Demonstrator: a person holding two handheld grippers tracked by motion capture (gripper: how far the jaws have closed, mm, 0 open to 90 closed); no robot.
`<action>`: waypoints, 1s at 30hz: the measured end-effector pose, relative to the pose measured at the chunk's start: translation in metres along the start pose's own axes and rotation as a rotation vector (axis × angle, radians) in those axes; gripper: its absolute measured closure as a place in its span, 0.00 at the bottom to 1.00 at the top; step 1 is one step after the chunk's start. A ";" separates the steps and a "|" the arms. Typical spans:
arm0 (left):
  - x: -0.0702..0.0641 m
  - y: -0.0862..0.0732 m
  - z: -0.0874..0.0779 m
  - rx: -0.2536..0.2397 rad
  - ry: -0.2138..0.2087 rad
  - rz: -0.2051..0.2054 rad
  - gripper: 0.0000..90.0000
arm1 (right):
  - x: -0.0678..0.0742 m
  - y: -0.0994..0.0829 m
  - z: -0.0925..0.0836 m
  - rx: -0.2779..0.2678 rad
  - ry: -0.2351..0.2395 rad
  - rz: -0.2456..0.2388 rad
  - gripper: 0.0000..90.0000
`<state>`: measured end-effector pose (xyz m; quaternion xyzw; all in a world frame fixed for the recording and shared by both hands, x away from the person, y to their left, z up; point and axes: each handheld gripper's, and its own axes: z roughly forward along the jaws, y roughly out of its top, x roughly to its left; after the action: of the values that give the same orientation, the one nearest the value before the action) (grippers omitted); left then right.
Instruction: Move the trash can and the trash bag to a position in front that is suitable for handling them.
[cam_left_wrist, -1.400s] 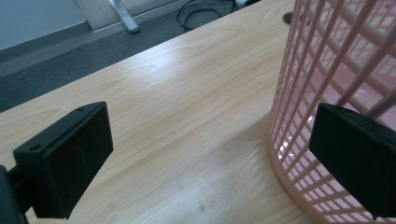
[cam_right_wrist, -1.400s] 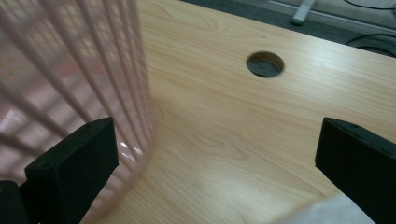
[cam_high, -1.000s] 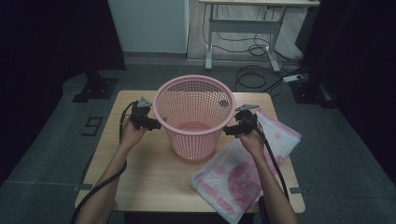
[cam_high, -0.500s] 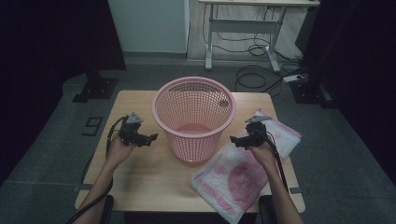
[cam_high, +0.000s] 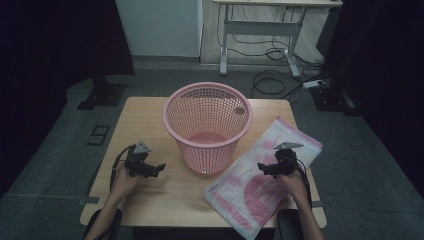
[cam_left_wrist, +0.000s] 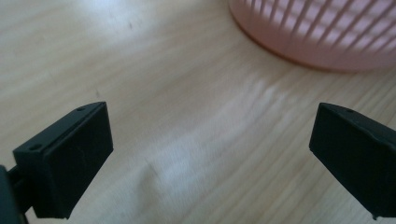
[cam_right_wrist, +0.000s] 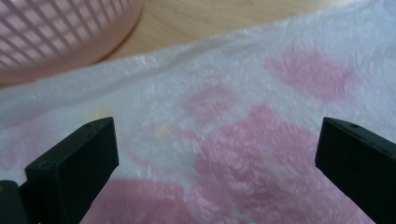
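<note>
Flanking the pink mesh basket (cam_high: 208, 127), both grippers are held open: left gripper (cam_left_wrist: 210, 154) above bare tabletop (cam_left_wrist: 140, 70), right gripper (cam_right_wrist: 215, 163) above the pink-patterned towel (cam_right_wrist: 243, 140).

Your wooden table (cam_high: 145, 117) carries two things — a pink mesh basket (cam_high: 208, 126) standing upright between your grippers, and a white-and-pink towel (cam_high: 260, 182) lying flat under your right one, its edge reaching the basket's foot.

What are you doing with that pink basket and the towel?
A person sits at the wooden table with a two-jaw gripper in each hand. The round pink plastic mesh basket stands upright, untouched. The right gripper hovers open over the white towel with pink blotches. The left gripper is open over bare wood.
</note>
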<state>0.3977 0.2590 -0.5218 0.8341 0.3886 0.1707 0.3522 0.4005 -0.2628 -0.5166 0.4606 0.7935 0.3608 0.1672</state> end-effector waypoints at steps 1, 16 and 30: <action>0.000 -0.004 0.002 0.002 -0.003 -0.008 0.00 | 0.000 -0.003 0.001 0.000 -0.001 -0.002 0.00; -0.001 -0.019 0.018 0.079 -0.008 -0.017 0.00 | -0.006 -0.033 0.011 0.073 -0.039 -0.018 0.00; -0.002 -0.020 0.018 0.081 -0.006 -0.022 0.00 | -0.005 -0.043 0.014 0.013 -0.072 -0.020 0.00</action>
<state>0.3962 0.2586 -0.5481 0.8439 0.4033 0.1486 0.3212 0.3847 -0.2746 -0.5576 0.4664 0.7939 0.3373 0.1960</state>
